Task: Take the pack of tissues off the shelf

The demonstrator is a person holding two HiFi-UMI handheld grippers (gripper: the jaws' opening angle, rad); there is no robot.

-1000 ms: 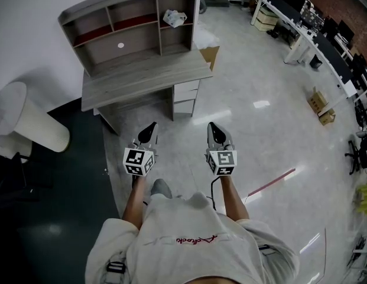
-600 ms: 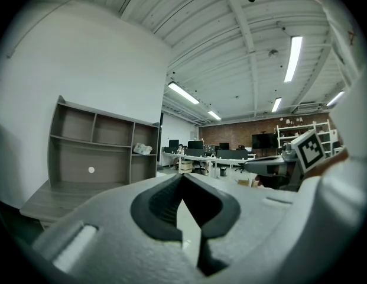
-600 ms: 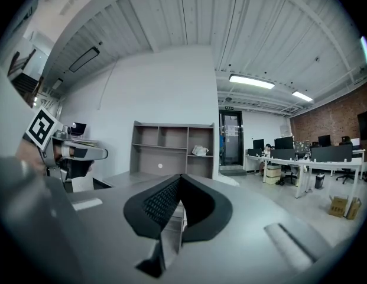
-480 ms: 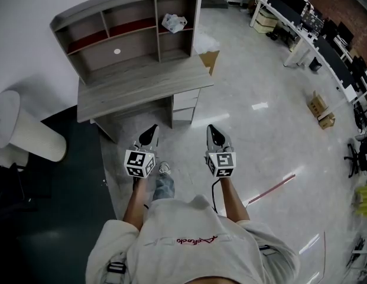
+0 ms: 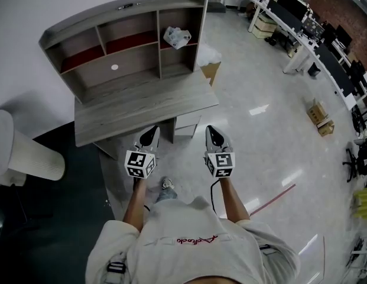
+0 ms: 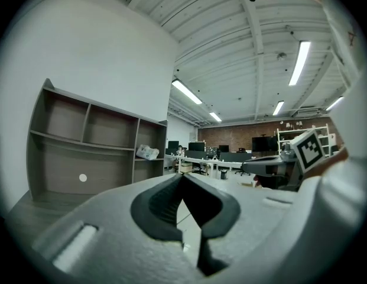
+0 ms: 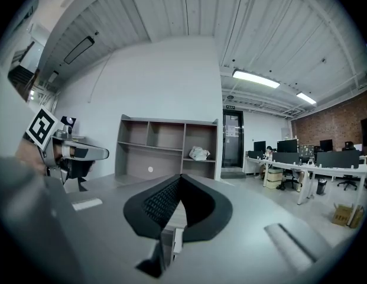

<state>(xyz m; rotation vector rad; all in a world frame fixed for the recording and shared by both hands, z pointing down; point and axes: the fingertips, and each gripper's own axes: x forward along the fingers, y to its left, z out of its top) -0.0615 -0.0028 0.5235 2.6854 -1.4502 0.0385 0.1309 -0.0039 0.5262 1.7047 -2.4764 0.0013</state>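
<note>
Pack of tissues (image 5: 176, 37), crinkled white plastic, on grey wood-grain shelf (image 5: 121, 9); left tongs (image 5: 151, 130), right tongs (image 5: 211, 130) clenched, empty.

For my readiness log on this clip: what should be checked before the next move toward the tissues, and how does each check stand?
1. The pack of tissues sits in the upper right compartment of the shelf: ok.
2. The left tool is empty: ok.
3. The right tool is empty: ok.
4. Jaws open for grasping: not ok, both shut.
5. Tools close to the pack: not ok, the desk lies between.
</note>
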